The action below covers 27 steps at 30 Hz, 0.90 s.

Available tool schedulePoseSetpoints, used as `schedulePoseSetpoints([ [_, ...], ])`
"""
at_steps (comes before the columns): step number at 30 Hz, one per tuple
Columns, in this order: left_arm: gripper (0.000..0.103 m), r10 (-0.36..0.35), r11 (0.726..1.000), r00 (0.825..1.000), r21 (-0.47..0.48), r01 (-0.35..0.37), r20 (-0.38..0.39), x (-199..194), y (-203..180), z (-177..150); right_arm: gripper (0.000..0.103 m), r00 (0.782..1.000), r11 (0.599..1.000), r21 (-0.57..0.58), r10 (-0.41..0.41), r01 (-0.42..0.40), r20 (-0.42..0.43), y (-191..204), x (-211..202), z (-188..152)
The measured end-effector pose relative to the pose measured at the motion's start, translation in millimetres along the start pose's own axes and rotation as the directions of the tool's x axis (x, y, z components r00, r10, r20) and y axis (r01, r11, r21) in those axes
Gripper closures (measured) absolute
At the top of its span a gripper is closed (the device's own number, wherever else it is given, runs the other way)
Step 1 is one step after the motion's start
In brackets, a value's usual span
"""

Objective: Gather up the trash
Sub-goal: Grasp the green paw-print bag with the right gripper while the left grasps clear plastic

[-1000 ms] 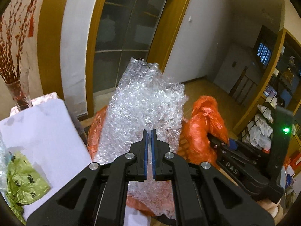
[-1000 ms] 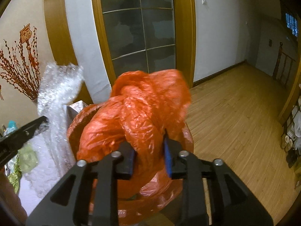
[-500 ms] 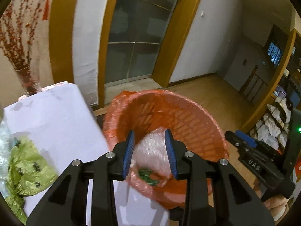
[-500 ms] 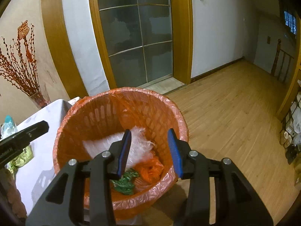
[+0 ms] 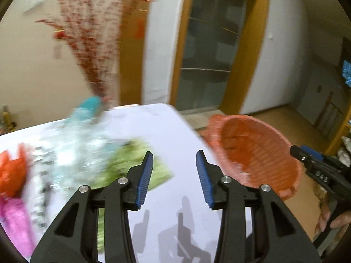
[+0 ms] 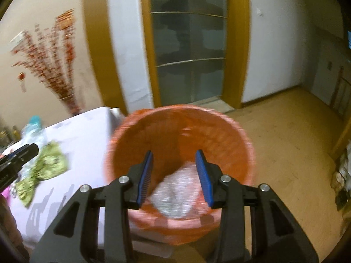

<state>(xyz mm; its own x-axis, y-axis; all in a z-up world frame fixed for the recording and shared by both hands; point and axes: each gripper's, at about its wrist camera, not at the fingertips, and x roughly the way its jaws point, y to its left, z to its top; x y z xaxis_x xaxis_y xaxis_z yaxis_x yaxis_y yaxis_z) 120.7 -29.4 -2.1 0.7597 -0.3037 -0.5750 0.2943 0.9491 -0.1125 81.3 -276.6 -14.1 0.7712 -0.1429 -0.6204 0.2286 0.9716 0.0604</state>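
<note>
An orange trash basket [image 6: 241, 135] lined with an orange bag stands beside the white table [image 5: 166, 135]; it also shows in the left wrist view [image 5: 258, 149]. Crumpled bubble wrap [image 6: 177, 195] lies inside it. My right gripper [image 6: 173, 175] is open and empty above the basket. My left gripper [image 5: 174, 175] is open and empty over the table, to the right of a green wrapper [image 5: 129, 164]. Blurred trash lies on the table's left: a clear bottle with a teal cap [image 5: 87, 118], an orange bag [image 5: 11, 171], a pink wrapper [image 5: 15, 223].
A vase of red branches [image 5: 96, 50] stands at the table's back edge. A wood-framed glass door [image 6: 188, 54] is behind the basket. Wooden floor [image 6: 296, 135] spreads to the right. Shelves stand at the far right.
Both grippers let go of their loads, the bubble wrap and the orange bag, into the basket and opened wide. My left gripper has swung left over the table; the view is blurred.
</note>
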Motion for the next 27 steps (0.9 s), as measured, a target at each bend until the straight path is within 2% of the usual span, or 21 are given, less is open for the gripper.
schedulePoseSetpoints([
  [5, 0.061, 0.124, 0.991, 0.992, -0.053, -0.122, 0.037, -30, 50, -15, 0.062, 0.991, 0.988, -0.081, 0.132, -0.135, -0.033, 72, 8, -7],
  [9, 0.056, 0.233, 0.969, 0.970, -0.102, -0.225, 0.067, -56, 90, -23, 0.062, 0.969, 0.962, -0.130, 0.233, -0.242, -0.076, 134, 19, -16],
  [13, 0.055, 0.304, 0.946, 0.949, -0.145, -0.290, 0.081, -75, 121, -26, 0.062, 0.946, 0.933, -0.168, 0.301, -0.319, -0.123, 189, 31, -25],
  [17, 0.055, 0.344, 0.928, 0.936, -0.179, -0.325, 0.081, -86, 141, -33, 0.062, 0.932, 0.922, -0.164, 0.325, -0.350, -0.160, 221, 40, -33],
  [20, 0.055, 0.353, 0.920, 0.933, -0.206, -0.332, 0.069, -85, 155, -33, 0.062, 0.927, 0.924, -0.142, 0.330, -0.356, -0.181, 235, 48, -35],
  [22, 0.055, 0.354, 0.917, 0.933, -0.217, -0.334, 0.061, -85, 160, -37, 0.062, 0.927, 0.928, -0.131, 0.320, -0.348, -0.195, 241, 55, -35],
  [24, 0.055, 0.355, 0.915, 0.934, -0.226, -0.335, 0.052, -84, 165, -39, 0.056, 0.934, 0.939, -0.128, 0.290, -0.319, -0.207, 246, 63, -37],
  [27, 0.055, 0.353, 0.914, 0.935, -0.233, -0.333, 0.045, -83, 167, -43, 0.056, 0.933, 0.946, -0.128, 0.262, -0.299, -0.248, 248, 77, -45],
])
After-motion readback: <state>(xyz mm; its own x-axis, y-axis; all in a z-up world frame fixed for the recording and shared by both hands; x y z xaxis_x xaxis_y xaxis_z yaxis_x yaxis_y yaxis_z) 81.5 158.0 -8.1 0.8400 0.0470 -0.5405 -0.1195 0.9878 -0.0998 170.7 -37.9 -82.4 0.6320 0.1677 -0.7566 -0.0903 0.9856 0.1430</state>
